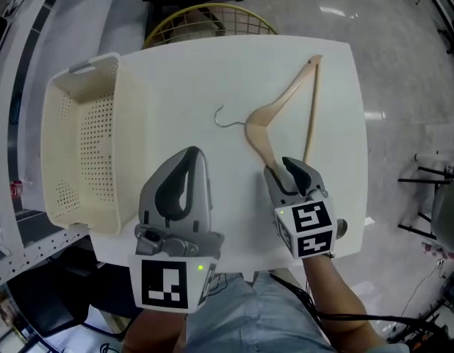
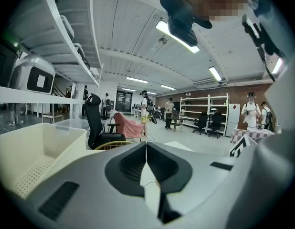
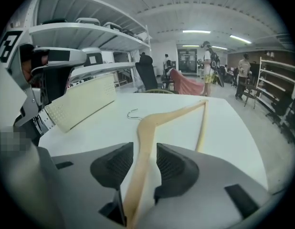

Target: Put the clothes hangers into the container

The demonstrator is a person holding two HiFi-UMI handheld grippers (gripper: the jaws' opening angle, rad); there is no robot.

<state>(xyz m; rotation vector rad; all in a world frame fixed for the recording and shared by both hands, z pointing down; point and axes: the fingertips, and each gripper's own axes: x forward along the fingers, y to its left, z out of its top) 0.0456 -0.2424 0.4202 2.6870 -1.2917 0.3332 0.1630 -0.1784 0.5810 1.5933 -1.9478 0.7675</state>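
Observation:
A wooden clothes hanger (image 1: 267,120) with a metal hook (image 1: 225,119) lies flat on the white table (image 1: 175,79). My right gripper (image 1: 286,169) stands open over its near arm; in the right gripper view the hanger (image 3: 154,120) runs between the two pads with a gap on each side of my right gripper (image 3: 144,150). The cream perforated container (image 1: 54,145) stands at the table's left edge, nothing visible inside. My left gripper (image 1: 189,153) hovers shut over the table between container and hanger, holding nothing; its jaws meet in a line in the left gripper view (image 2: 146,149).
A yellow wire basket (image 1: 209,19) and a black chair (image 2: 96,123) stand beyond the table's far edge. Shelving (image 1: 21,256) runs along the left. A dark metal stand (image 1: 436,190) is on the floor to the right. People stand far off in the room.

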